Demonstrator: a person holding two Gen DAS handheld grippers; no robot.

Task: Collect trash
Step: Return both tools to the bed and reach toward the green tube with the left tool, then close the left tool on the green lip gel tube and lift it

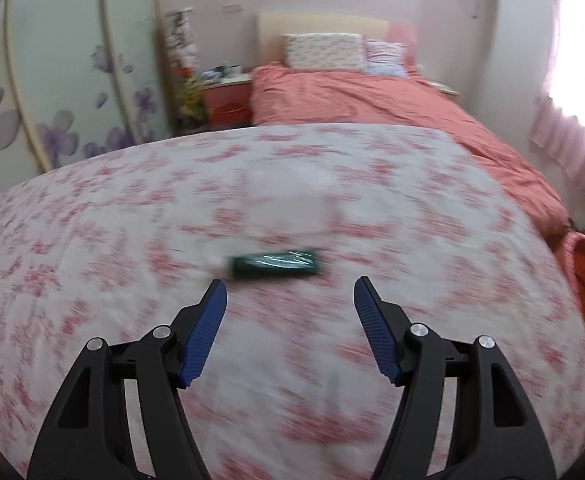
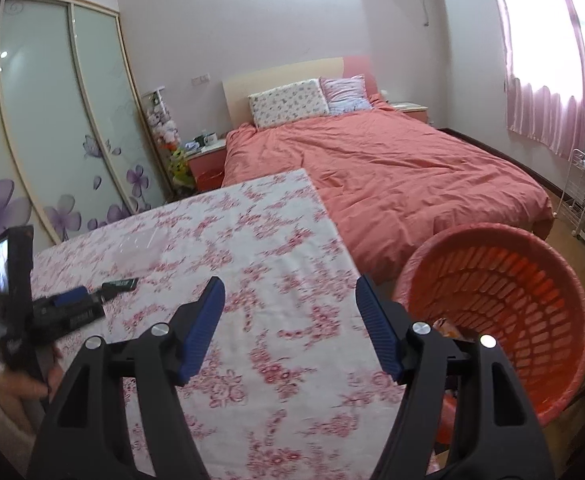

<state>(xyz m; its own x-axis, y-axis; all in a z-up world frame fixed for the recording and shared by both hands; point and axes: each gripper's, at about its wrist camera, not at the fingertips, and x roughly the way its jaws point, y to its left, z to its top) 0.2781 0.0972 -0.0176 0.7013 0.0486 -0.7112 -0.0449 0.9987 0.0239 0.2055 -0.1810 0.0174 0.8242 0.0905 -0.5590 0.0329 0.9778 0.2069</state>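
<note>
- Here the left gripper (image 1: 290, 292) points at a dark green wrapper (image 1: 275, 265) lying on the flowered table (image 1: 92, 220), jaws spread and empty, likely lined up to pick it.
- The right gripper (image 2: 289, 292), also spread with nothing between, sits beside the orange basket (image 2: 512, 280), which stands at the table's edge, handy for drops.
</note>
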